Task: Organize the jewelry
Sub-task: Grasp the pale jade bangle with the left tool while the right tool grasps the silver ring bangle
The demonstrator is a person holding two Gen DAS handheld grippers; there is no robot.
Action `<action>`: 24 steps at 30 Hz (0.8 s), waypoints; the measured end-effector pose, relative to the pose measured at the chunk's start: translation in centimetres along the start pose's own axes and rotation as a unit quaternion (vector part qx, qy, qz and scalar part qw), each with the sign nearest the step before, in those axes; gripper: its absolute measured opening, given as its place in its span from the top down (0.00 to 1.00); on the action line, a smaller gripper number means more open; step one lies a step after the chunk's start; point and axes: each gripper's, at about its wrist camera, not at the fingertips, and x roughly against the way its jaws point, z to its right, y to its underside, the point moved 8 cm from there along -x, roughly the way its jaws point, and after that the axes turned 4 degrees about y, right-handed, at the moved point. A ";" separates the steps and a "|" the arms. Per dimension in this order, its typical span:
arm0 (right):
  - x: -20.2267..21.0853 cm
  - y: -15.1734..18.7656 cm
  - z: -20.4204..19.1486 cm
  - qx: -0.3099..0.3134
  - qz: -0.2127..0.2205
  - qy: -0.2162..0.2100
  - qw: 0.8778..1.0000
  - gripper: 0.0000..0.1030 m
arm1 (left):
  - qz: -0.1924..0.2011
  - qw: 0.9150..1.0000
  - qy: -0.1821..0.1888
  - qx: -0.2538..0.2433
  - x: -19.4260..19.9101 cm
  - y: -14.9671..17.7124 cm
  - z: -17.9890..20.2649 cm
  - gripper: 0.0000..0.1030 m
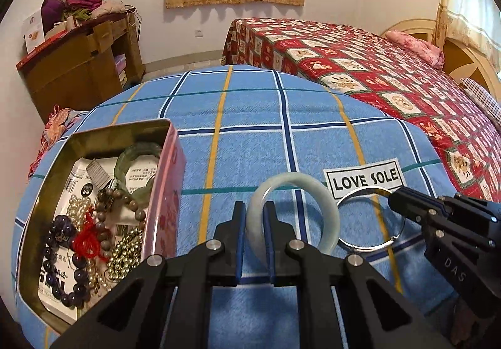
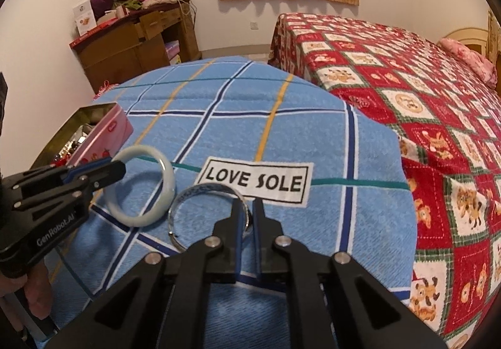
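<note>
Left tongs clamp the jade bangle at its near-left rim. Right tongs clamp the silver bangle at its near-right rim. The tin sits just left of the left tongs, so the jade bangle likely goes first.

My left gripper points forward and downward, its two black fingers nearly together with the blue pads clamped on the rim of the pale jade bangle. My right gripper sits just to its right at much the same downward tilt, fingers likewise drawn close and pinching the thin silver bangle at its right side. The two grippers are near each other, angled slightly inward, tips apart. At the near left edge of the right wrist view, a hand wraps the left gripper's handle.
</note>
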 end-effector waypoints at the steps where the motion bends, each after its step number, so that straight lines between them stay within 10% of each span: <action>1: 0.1 -0.1 -0.1 0.002 0.001 -0.001 1.000 0.92 | 0.002 1.000 0.000 0.000 0.2 0.0 0.0 0.90; 24: 4.2 -2.8 -2.7 0.033 0.048 -0.026 0.998 0.92 | 0.052 0.999 -0.008 0.014 6.1 -1.3 -2.1 0.90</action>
